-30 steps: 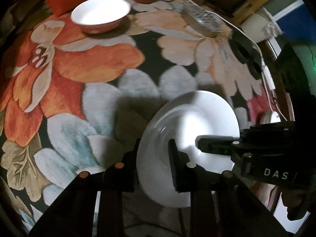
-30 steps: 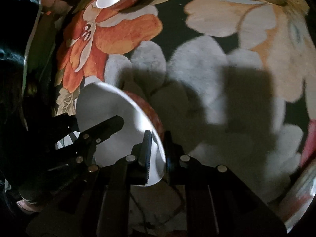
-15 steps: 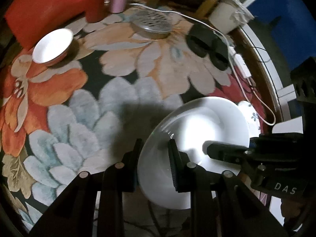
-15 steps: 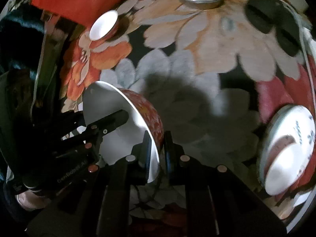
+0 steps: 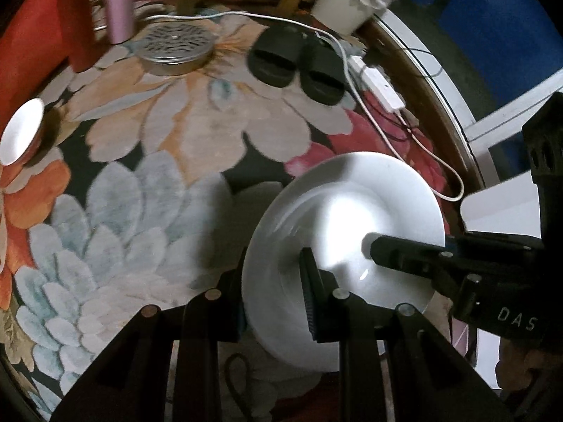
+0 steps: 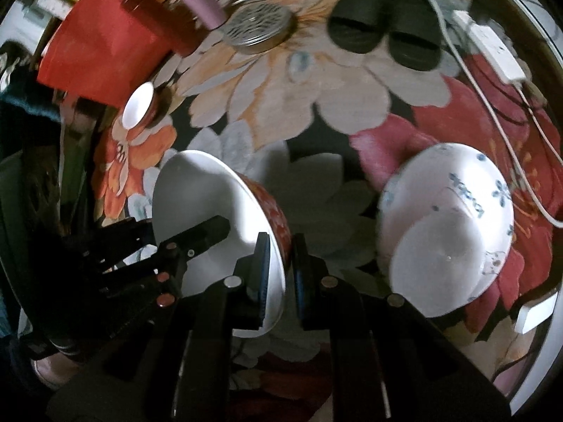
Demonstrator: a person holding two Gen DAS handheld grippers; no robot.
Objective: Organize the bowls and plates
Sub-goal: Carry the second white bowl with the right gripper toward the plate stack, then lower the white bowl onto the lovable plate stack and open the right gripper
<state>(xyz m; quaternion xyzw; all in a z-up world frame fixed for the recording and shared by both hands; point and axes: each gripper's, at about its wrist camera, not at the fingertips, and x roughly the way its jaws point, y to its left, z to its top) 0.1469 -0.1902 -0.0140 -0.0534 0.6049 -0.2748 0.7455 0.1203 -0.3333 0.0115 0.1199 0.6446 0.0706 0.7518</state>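
Both grippers carry one dish above a flowered rug [image 5: 169,147]. In the left wrist view it reads as a plain white bowl [image 5: 352,218], tilted on edge; its red patterned outside shows only in the right wrist view [image 6: 278,211]. The left gripper [image 5: 274,292] has its jaws closed tight on the near rim, one finger inside the dish and the other hidden behind it. The right gripper [image 6: 281,263] pinches the opposite rim the same way, jaws almost fully closed with only the wall of the bowl between them. Each gripper also shows in the other's view as a dark shape reaching into the bowl, its fingertips covered by the dish.

To the right in the right wrist view, a blue-flowered bowl [image 6: 454,218] lies on the rug, blurred; whether one or two dishes are nested there is hard to tell. A small bowl [image 6: 135,110] sits far left on the rug, cut by the frame edge in the left wrist view [image 5: 21,130].

At the far side lie a round perforated tin [image 5: 176,49], black slippers [image 5: 299,63], a white cable [image 5: 352,81] with a power strip [image 5: 381,86], a pink tube [image 5: 118,0] and a red box [image 6: 98,52]. Shadows from the grippers darken the rug under the held bowl.
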